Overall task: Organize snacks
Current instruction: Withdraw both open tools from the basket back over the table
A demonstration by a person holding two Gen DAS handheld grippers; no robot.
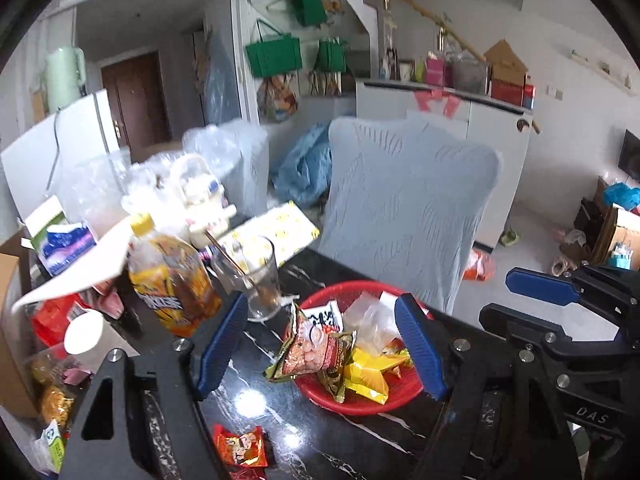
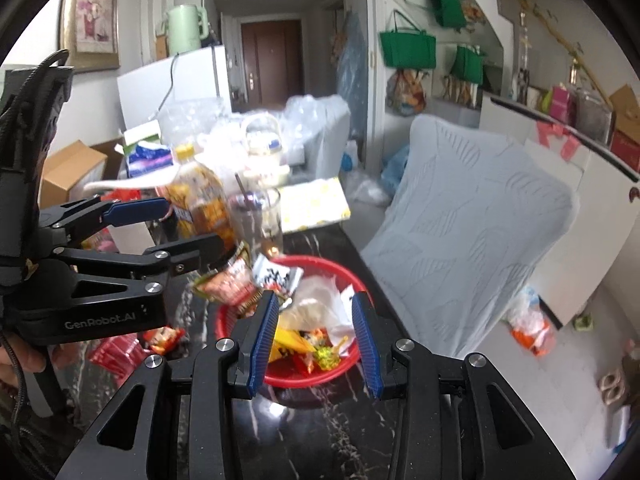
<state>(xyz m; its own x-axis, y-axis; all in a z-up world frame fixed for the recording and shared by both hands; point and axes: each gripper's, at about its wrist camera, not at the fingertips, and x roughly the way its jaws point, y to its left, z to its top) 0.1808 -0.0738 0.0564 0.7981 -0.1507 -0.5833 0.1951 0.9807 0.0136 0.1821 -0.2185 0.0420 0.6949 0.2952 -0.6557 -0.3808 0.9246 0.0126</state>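
so, quick rundown of where things sit:
snacks: most are piled in the red basket (image 1: 320,394), which sits near the table's far edge, right in front of the covered chair (image 1: 404,208). makes sense as the collecting spot.
peanut packet (image 1: 316,350): draped over the basket's left rim, half in, half out. looks dropped rather than tucked.
stragglers: a red snack packet (image 1: 240,446) lies on the dark marble table (image 1: 256,408) toward the near edge, apart from the basket. probably next in line, just my guess.
left gripper (image 1: 320,344): jaws released wide, nothing between them, hanging above the basket's left side.
right gripper (image 2: 316,340): jaws apart but narrower, empty too, aimed down over the basket.
clutter: tea bottle (image 1: 172,280) and a glass (image 1: 256,276) with a straw stand toward the table's left side, crowded by bags and boxes. that's why the basket gets the only clear patch.
status: mostly sorted, a few loose ones left.
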